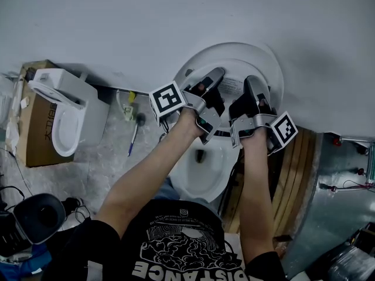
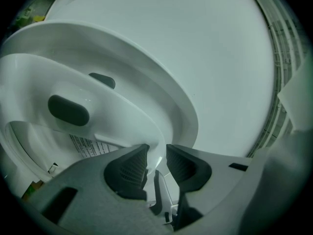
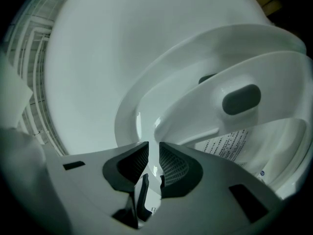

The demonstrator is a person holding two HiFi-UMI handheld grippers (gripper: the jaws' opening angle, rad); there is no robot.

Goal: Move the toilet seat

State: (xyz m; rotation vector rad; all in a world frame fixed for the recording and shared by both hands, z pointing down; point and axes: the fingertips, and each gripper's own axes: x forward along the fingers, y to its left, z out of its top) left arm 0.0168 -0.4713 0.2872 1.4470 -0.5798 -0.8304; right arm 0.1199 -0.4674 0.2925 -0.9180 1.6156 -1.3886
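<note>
The white toilet seat (image 1: 233, 67) stands raised, leaning back towards the lid (image 1: 270, 58) and the wall. My left gripper (image 1: 212, 78) holds the seat's left part and my right gripper (image 1: 253, 84) its right part. In the left gripper view the seat's rim (image 2: 115, 117) runs down between the dark pads of the left gripper (image 2: 156, 155), which grip it. The right gripper view has the rim (image 3: 195, 112) pinched in the narrow gap of the right gripper (image 3: 154, 153). Grey bumpers (image 2: 68, 110) (image 3: 241, 99) and a printed label show on the seat's underside.
The open toilet bowl (image 1: 205, 174) lies below my arms. A second white toilet (image 1: 64, 116) stands at the left beside a cardboard box (image 1: 34, 130). Wooden boards (image 1: 293, 174) and a silvery duct (image 1: 340, 198) crowd the right side. A small brush (image 1: 135, 134) lies on the floor.
</note>
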